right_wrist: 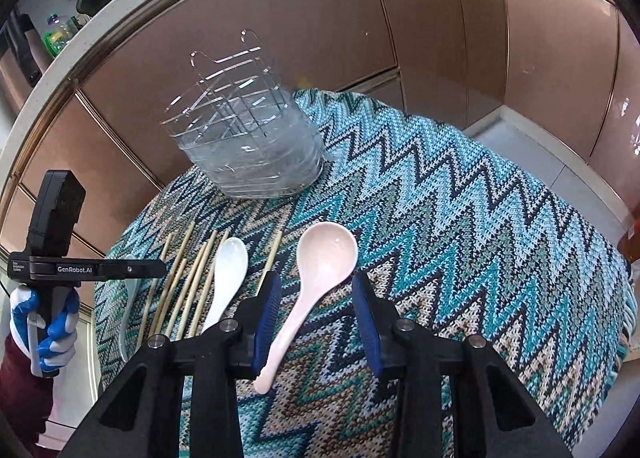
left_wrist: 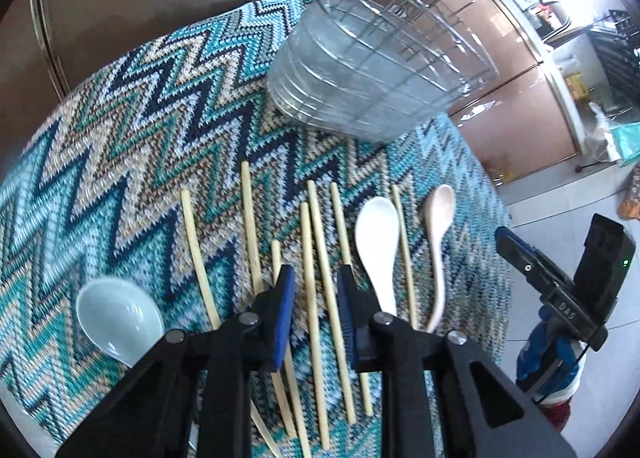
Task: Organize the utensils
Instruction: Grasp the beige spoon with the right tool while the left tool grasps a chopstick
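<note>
Left tongs — side label reads "GenRobot.AI".

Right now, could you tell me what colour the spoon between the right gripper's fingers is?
Pale pink spoon; clearest in the right wrist view.

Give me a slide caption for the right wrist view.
Right hand-held gripper open around the pink ceramic spoon's handle on a zigzag knitted cloth.

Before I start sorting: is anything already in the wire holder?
No, the wire holder stands empty in the right wrist view, while the chopsticks lie on the mat.
</note>
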A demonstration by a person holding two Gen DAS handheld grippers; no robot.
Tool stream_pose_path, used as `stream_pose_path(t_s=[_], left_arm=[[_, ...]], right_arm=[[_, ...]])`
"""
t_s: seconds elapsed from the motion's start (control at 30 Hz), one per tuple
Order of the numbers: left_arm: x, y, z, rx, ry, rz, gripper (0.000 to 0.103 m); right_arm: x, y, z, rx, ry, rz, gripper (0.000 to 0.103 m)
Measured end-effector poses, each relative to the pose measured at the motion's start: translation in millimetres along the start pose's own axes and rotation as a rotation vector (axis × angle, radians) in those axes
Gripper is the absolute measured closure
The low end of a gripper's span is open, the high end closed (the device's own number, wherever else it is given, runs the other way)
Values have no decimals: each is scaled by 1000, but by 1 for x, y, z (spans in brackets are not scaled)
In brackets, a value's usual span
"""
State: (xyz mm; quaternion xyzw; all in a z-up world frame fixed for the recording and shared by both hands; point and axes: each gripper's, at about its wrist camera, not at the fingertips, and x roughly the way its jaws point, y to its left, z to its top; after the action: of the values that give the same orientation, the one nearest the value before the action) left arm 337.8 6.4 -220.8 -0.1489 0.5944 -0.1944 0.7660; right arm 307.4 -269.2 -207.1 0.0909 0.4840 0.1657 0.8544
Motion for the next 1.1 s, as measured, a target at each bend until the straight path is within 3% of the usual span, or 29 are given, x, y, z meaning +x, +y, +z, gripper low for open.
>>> stream_pose_path(t_s=[0.6, 0.93, 1.1], left_arm=[[47, -5, 18, 0, 83, 129, 93], [66, -12, 27, -21, 108, 156, 95], [69, -10, 31, -30, 118, 168, 98]], right_arm=[[32, -23, 12, -14, 71, 58, 68], [58, -34, 29, -26, 135, 114, 77], [75, -40, 35, -34, 201, 156, 91]])
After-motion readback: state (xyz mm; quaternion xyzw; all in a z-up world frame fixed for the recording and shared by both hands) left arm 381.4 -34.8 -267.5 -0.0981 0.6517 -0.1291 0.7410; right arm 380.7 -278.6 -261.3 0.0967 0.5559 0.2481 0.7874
